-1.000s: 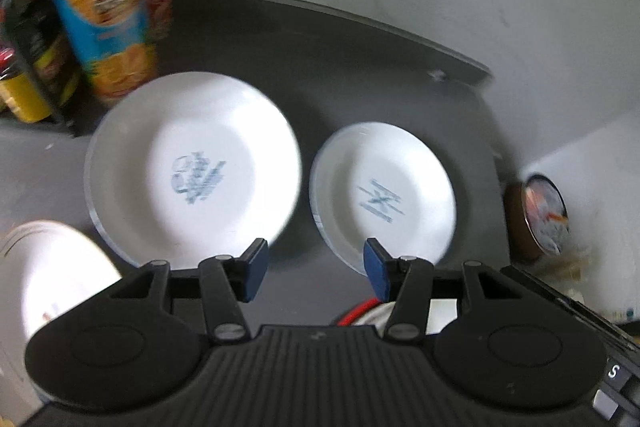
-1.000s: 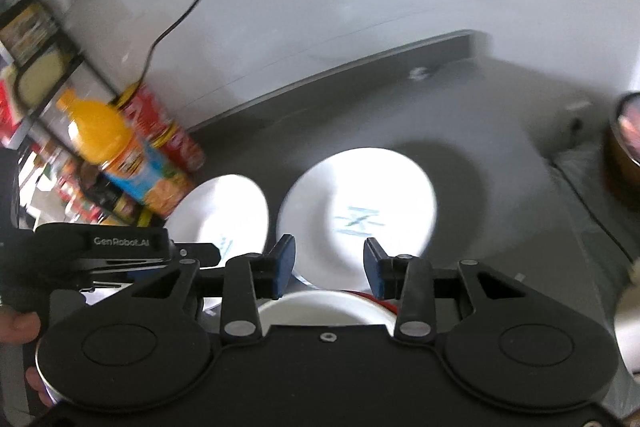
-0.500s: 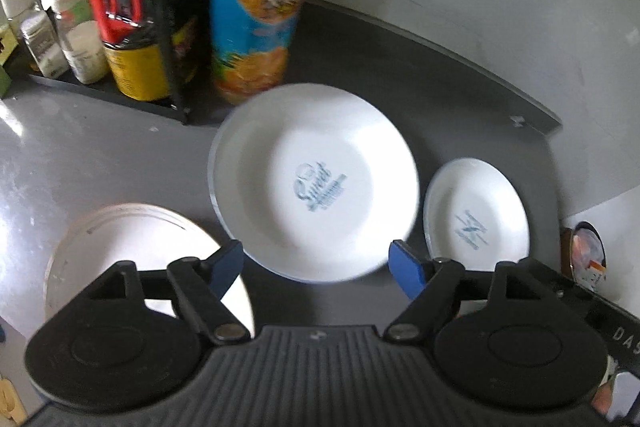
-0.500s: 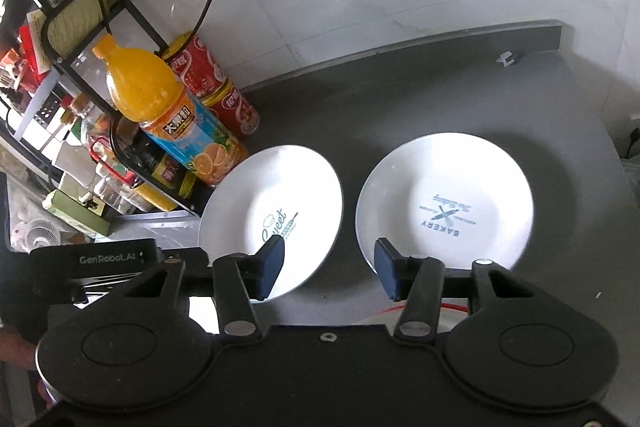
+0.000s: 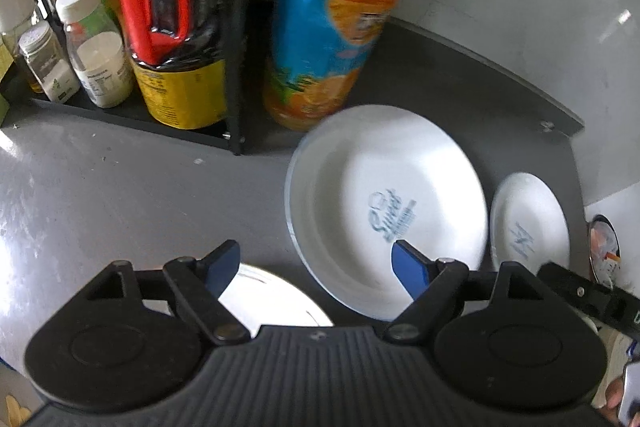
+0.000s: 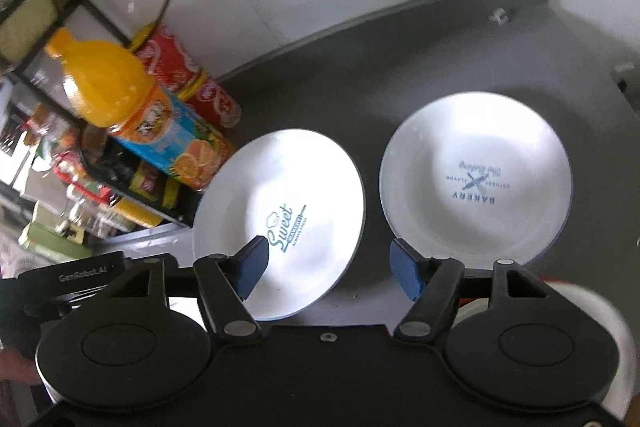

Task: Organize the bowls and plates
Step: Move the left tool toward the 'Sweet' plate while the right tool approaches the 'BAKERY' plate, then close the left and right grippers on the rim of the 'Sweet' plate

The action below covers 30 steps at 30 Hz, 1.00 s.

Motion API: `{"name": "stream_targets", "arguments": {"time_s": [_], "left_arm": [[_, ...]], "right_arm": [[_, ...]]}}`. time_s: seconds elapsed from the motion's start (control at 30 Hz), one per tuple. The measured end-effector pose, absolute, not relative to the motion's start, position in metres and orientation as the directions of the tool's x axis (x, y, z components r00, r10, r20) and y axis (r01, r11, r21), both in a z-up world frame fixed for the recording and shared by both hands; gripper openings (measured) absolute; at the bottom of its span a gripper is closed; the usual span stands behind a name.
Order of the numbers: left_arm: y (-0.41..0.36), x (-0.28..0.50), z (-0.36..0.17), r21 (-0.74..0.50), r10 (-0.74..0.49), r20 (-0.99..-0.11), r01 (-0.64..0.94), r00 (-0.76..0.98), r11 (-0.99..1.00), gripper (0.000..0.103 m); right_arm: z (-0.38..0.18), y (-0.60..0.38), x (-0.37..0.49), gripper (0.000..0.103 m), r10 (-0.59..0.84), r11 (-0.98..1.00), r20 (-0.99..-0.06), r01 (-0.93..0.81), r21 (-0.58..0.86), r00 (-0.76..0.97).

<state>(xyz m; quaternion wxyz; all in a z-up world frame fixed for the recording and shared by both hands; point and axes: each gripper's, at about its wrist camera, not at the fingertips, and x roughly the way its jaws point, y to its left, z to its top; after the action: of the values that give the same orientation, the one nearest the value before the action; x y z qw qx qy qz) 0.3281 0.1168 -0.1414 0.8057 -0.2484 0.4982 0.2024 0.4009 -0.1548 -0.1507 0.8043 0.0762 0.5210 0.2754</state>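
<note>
Jaws spread on both grippers, empty; a third plate [image 5: 276, 297] lies half hidden beneath them.

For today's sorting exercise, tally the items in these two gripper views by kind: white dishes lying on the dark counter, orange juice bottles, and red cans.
White dishes: 4, namely Sweet plate, Bakery plate, a plate, a red-rimmed bowl
Orange juice bottle: 1
Red cans: 2
Total: 7

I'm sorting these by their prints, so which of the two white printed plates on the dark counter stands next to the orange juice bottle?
The Sweet plate, left of the Bakery plate.
</note>
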Motion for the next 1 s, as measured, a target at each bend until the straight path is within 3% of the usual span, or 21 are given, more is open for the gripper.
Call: {"name": "stream_targets", "arguments": {"time_s": [0.53, 0.73, 0.8, 1.0], "left_arm": [[0.167, 0.353, -0.193, -0.253, -0.020, -0.921, -0.556, 0.390, 0.792, 0.077], [0.173, 0.356, -0.210, -0.286, -0.044, -0.917, -0.574, 0.397, 0.767, 0.056], [0.175, 0.354, -0.213, -0.306, -0.058, -0.914, -0.589, 0.401, 0.748, 0.049], [0.175, 0.354, -0.225, -0.347, -0.088, -0.907, -0.614, 0.411, 0.709, 0.034]], "right_arm": [[-0.195, -0.115, 0.413, 0.055, 0.387, 0.916, -0.874, -0.235, 0.326, 0.294], [-0.209, -0.108, 0.423, 0.049, 0.357, 0.931, -0.895, -0.177, 0.319, 0.267], [-0.213, -0.106, 0.428, 0.042, 0.362, 0.929, -0.897, -0.174, 0.326, 0.252], [-0.221, -0.097, 0.437, 0.039, 0.351, 0.933, -0.903, -0.179, 0.313, 0.249]]}}
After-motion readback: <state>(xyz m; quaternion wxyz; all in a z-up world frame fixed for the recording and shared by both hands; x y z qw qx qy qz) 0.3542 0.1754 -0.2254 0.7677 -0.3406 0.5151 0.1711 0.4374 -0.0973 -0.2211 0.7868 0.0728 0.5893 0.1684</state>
